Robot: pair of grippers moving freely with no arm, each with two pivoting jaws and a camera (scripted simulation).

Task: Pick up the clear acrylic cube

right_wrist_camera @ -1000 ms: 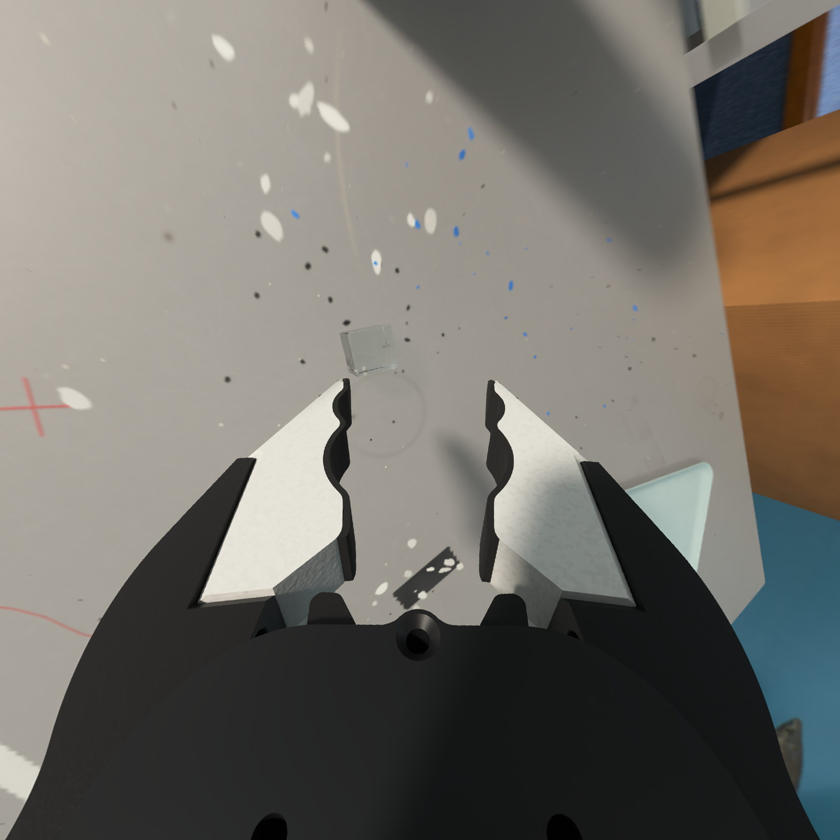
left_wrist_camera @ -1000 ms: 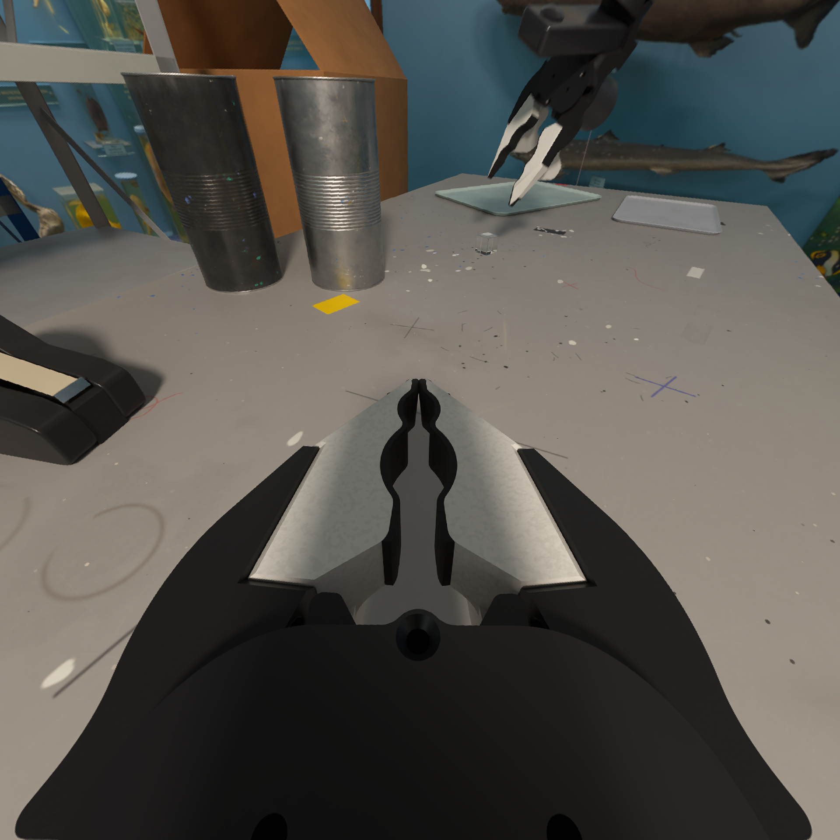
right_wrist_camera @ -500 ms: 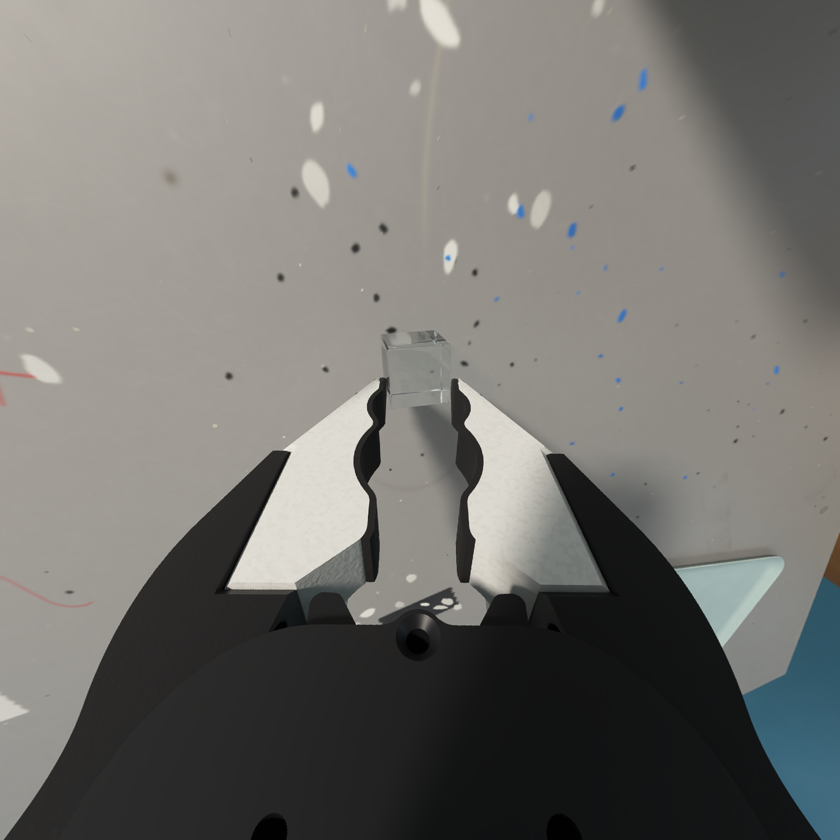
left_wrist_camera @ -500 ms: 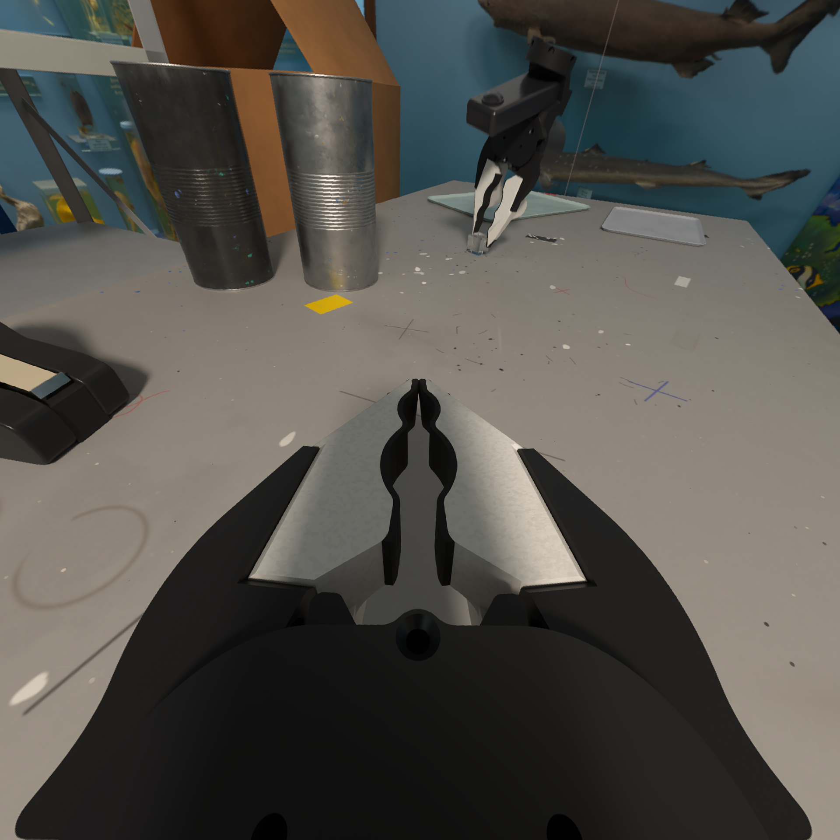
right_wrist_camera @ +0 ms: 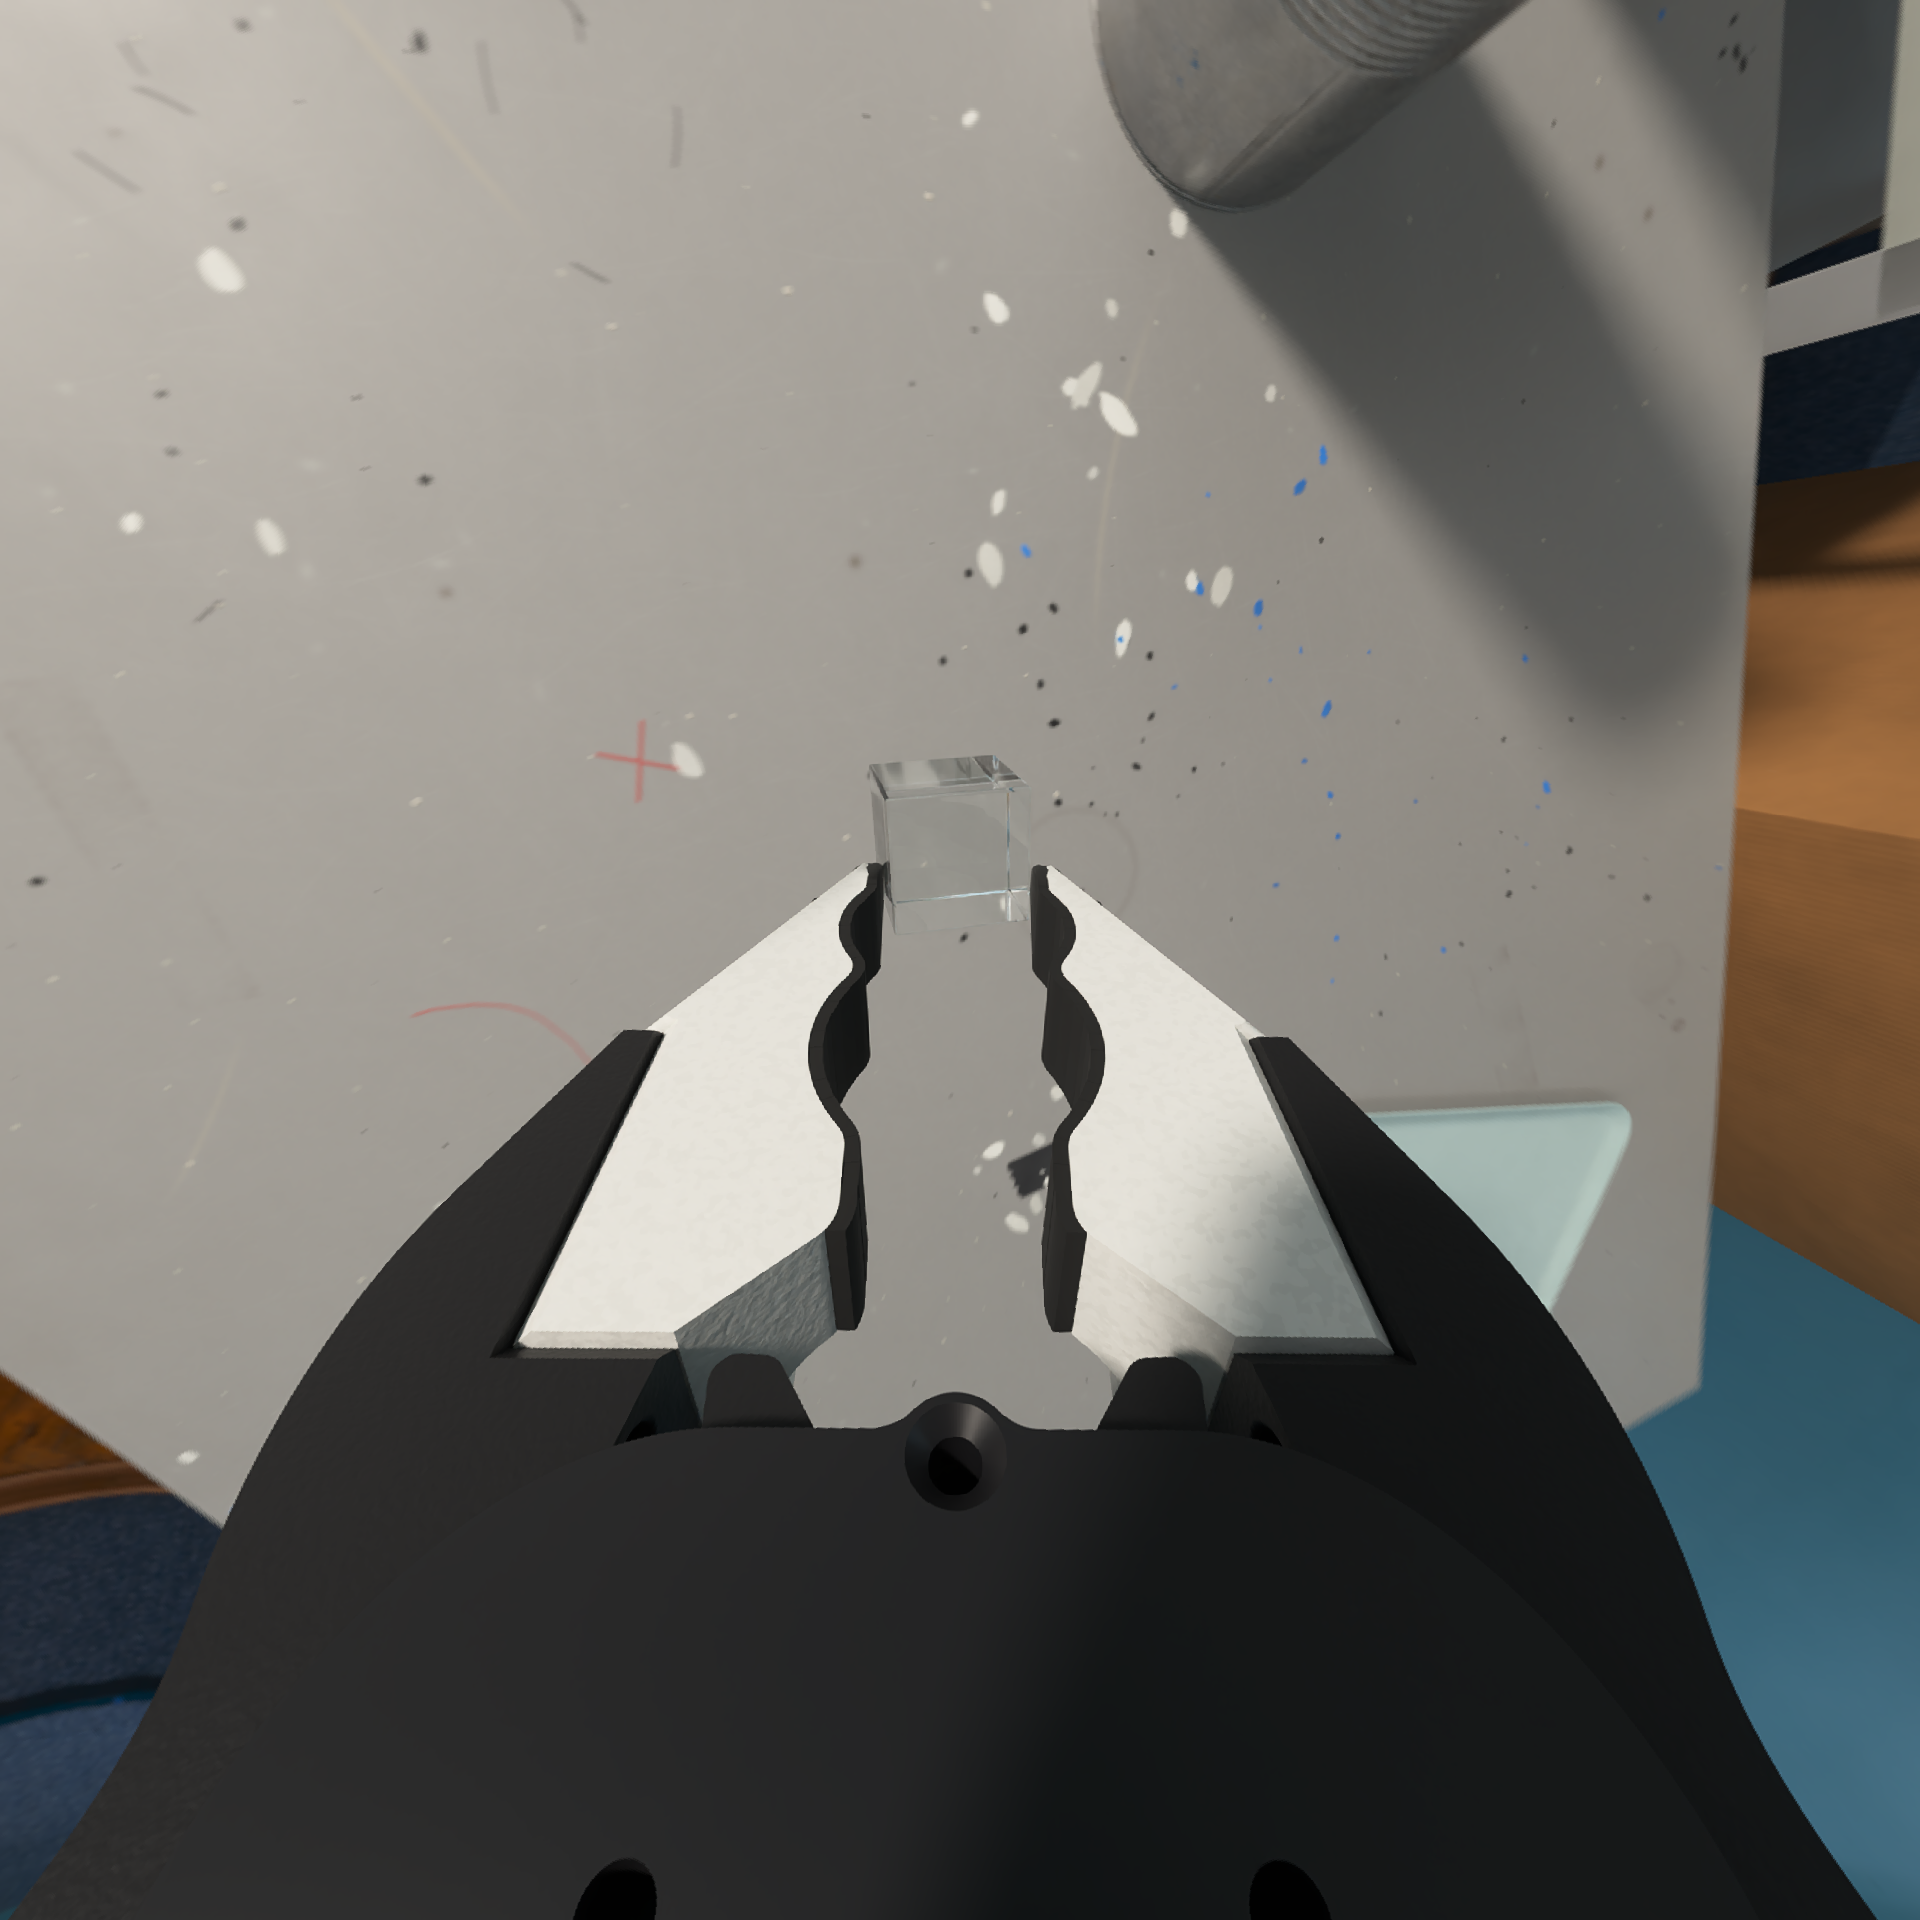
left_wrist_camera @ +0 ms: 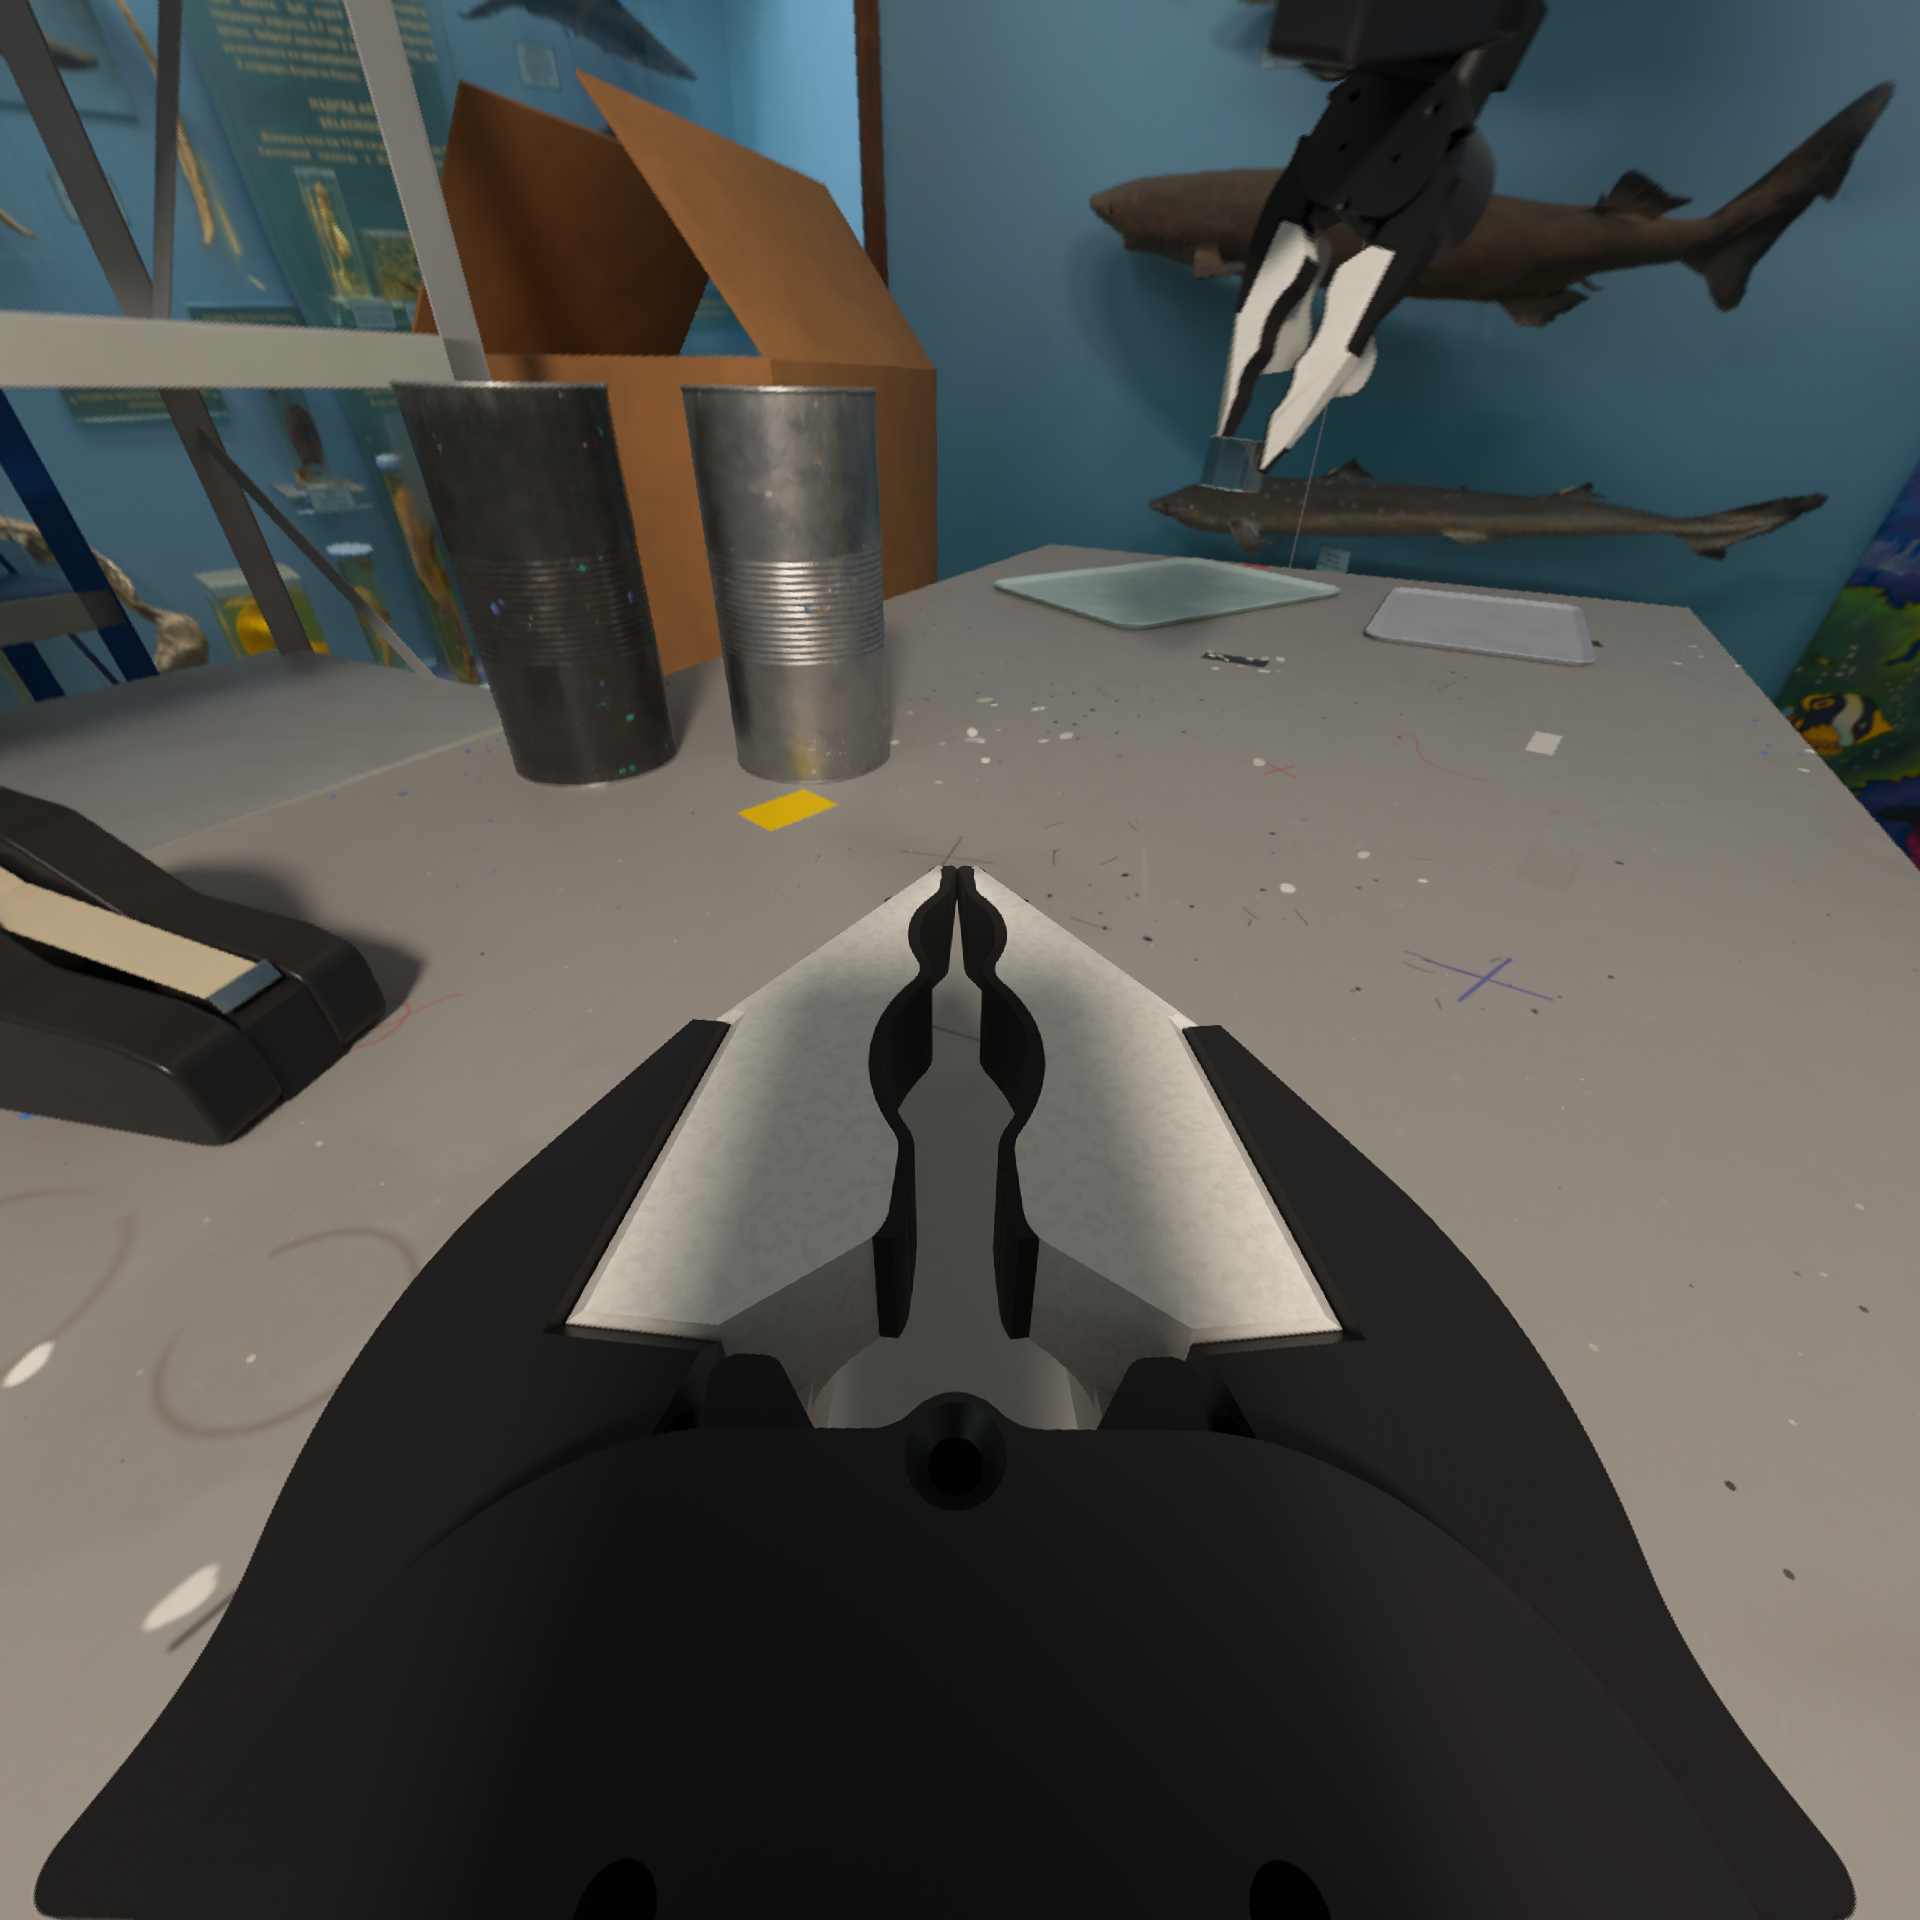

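Observation:
The clear acrylic cube (right_wrist_camera: 948,847) is pinched between the tips of my right gripper (right_wrist_camera: 956,883), which is shut on it and holds it well above the grey table (right_wrist_camera: 520,520). In the left wrist view the right gripper (left_wrist_camera: 1252,442) hangs high at the upper right, pointing down, with the cube (left_wrist_camera: 1231,464) at its tips, clear of the table (left_wrist_camera: 1351,1039). My left gripper (left_wrist_camera: 956,878) is shut and empty, low over the middle of the table.
Two metal cups (left_wrist_camera: 540,582) (left_wrist_camera: 795,582) stand at the back left, one also in the right wrist view (right_wrist_camera: 1299,94). A black tape dispenser (left_wrist_camera: 156,997) sits at the left. A glass pad (left_wrist_camera: 1164,589) and a grey tray (left_wrist_camera: 1481,623) lie at the far edge. A cardboard box (left_wrist_camera: 665,260) stands behind the cups.
My right gripper came down around the cube, shut on it, and has now lifted it high off the table. The left gripper stayed shut and shifted slightly.

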